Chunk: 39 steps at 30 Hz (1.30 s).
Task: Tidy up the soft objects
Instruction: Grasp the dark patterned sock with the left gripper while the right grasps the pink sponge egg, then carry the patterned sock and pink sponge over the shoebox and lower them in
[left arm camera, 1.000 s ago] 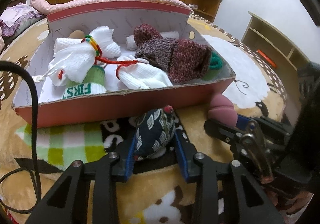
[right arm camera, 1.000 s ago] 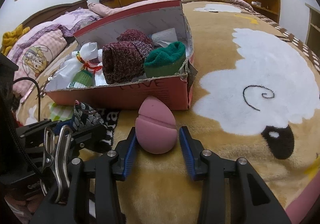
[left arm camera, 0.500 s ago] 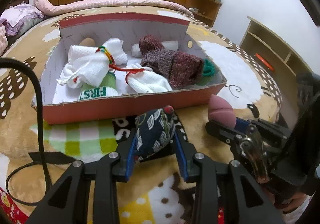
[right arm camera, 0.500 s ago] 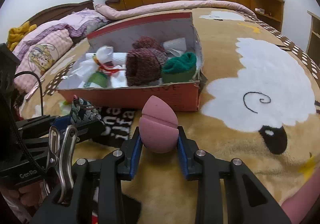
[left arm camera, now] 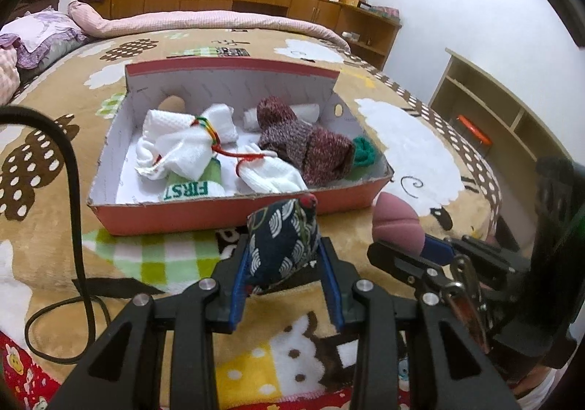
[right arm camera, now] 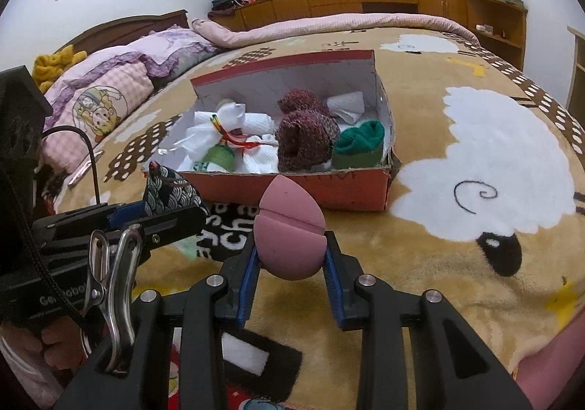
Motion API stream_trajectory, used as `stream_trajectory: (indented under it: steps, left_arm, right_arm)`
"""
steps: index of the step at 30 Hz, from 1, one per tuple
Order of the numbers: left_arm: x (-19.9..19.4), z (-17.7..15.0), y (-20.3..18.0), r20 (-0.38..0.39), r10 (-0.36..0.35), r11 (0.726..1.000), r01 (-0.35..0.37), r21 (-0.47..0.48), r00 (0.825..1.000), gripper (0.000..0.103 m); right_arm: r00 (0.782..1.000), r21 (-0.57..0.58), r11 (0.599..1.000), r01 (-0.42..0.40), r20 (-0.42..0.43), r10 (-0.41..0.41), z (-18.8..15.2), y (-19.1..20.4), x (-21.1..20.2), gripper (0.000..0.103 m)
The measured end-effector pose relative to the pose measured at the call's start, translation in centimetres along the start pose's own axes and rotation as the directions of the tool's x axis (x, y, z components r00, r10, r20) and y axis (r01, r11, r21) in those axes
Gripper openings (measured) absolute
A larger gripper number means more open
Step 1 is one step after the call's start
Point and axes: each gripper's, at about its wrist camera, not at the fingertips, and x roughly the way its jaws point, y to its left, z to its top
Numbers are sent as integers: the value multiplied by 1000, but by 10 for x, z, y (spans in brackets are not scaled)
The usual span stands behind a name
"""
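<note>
My left gripper [left arm camera: 285,260] was clamped on a dark patterned pouch [left arm camera: 283,240], held off the blanket [left arm camera: 55,241] just in front of the red cardboard box [left arm camera: 204,214]. My right gripper [right arm camera: 290,256] squeezed a pink egg-shaped sponge [right arm camera: 290,230] between its pads, beside the pouch and near the box's front wall.

Cardboard box [left arm camera: 226,212]: matt, frayed rim. Blanket [right arm camera: 457,256]: plush fleece. Pouch [left arm camera: 283,245]: printed woven cloth. Pink sponge [right arm camera: 289,238]: matt foam. Maroon socks [right arm camera: 305,139]: coarse knit. Clip [right arm camera: 109,285]: polished metal
</note>
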Motion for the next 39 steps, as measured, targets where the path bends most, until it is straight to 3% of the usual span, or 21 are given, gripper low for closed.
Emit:
stream_trajectory:
  steps: [22, 39]
  left_arm:
    - [-16, 38, 33, 81, 49, 998, -47, -32, 995, 37]
    - [19, 52, 49, 40, 80, 996, -79, -39, 996, 37]
  right_arm:
    - [1000, -66, 998, 6, 29, -4, 32, 9, -12, 33]
    - [997, -75, 996, 50, 60, -45, 73, 2, 7, 33]
